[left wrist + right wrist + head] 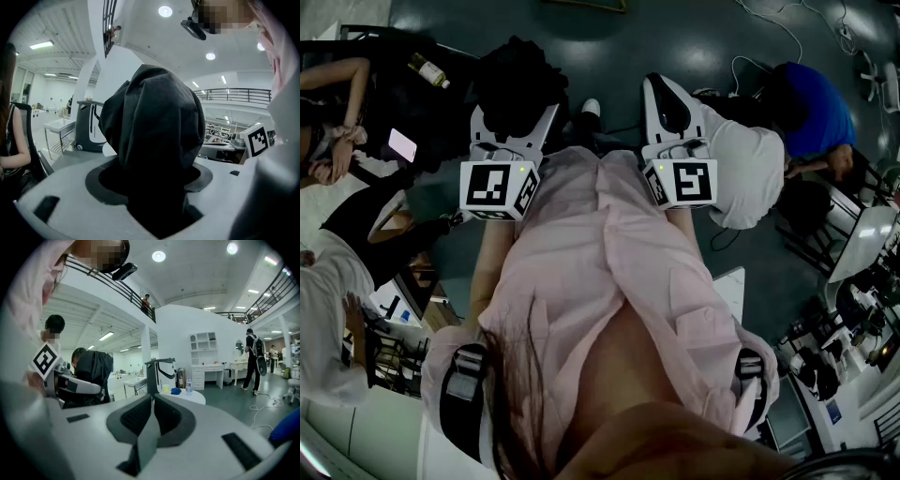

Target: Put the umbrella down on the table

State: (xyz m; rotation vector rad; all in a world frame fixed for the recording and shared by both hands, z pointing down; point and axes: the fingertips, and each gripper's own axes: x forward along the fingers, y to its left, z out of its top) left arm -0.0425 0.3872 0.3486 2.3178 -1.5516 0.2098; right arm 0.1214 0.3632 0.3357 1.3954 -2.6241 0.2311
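Note:
The umbrella [520,80] is a folded black bundle of fabric, held up in the air in front of the person. My left gripper [514,117] is shut on it. In the left gripper view the umbrella [154,126] fills the gap between the dark pads [105,185] and hides most of what lies ahead. My right gripper [661,89] is held level beside it, apart from the umbrella. Its jaws [152,401] are shut with nothing between them. The right gripper view also shows the umbrella [93,369] at its left. A round white table [190,397] stands ahead.
People sit or stand close by: one at the left [337,112], one in white [750,173], one in blue [811,112]. A grey machine [89,126] stands ahead on the left. Desks with equipment [853,309] line the right. The table bears a bottle [188,386] and a cup.

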